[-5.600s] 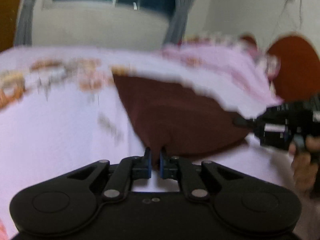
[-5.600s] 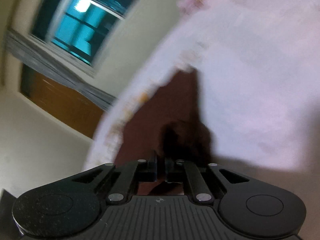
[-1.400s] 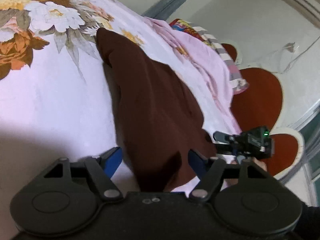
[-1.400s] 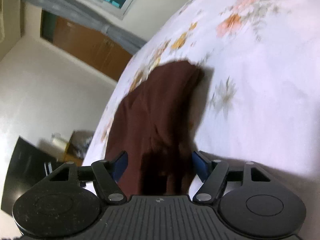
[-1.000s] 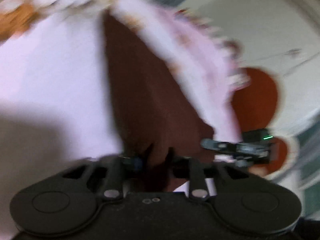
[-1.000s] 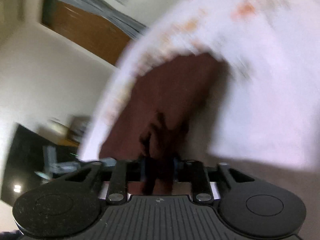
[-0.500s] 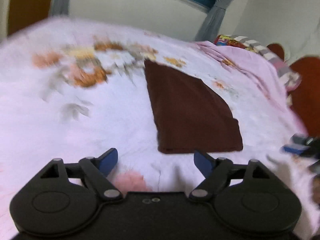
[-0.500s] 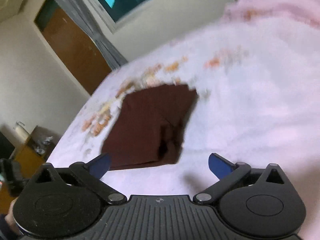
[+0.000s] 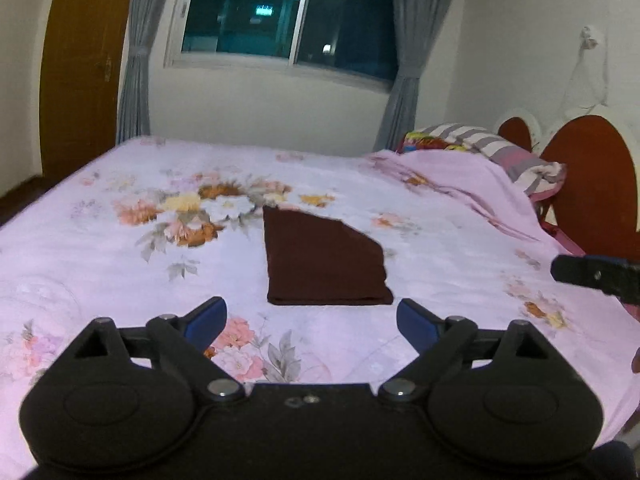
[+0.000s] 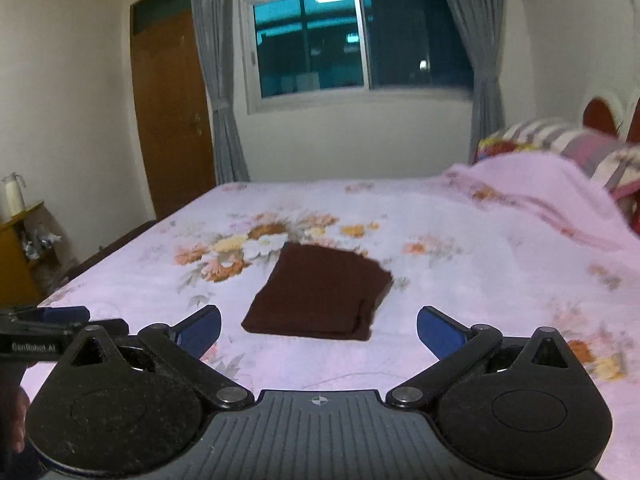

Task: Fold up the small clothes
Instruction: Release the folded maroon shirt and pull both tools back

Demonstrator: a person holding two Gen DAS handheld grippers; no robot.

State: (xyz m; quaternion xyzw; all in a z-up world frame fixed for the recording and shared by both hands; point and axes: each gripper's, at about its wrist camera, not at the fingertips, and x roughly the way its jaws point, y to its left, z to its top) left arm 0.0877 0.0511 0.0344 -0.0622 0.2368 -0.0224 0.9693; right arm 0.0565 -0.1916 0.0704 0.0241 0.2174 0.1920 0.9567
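A dark brown garment [image 9: 320, 260] lies folded flat in the middle of the floral pink bed sheet [image 9: 100, 240]. In the right wrist view the same garment [image 10: 320, 296] shows stacked folded layers along its right edge. My left gripper [image 9: 312, 318] hovers short of the garment's near edge, its jaws still opening with nothing between them. My right gripper [image 10: 319, 330] is wide open and empty, also short of the garment. Each gripper shows at the edge of the other's view: the right gripper [image 9: 596, 276] and the left gripper [image 10: 48, 332].
A bunched pink blanket [image 9: 460, 184] and striped pillows [image 9: 500, 148] lie at the right by the red headboard [image 9: 588, 184]. A curtained window [image 9: 280, 12] and a wooden door [image 9: 80, 72] stand beyond the bed. A small cabinet [image 10: 16, 248] sits at the left.
Both grippers were shut on the brown garment a second ago. They have let go, opened wide and pulled back and up, and the garment now lies folded on the bed.
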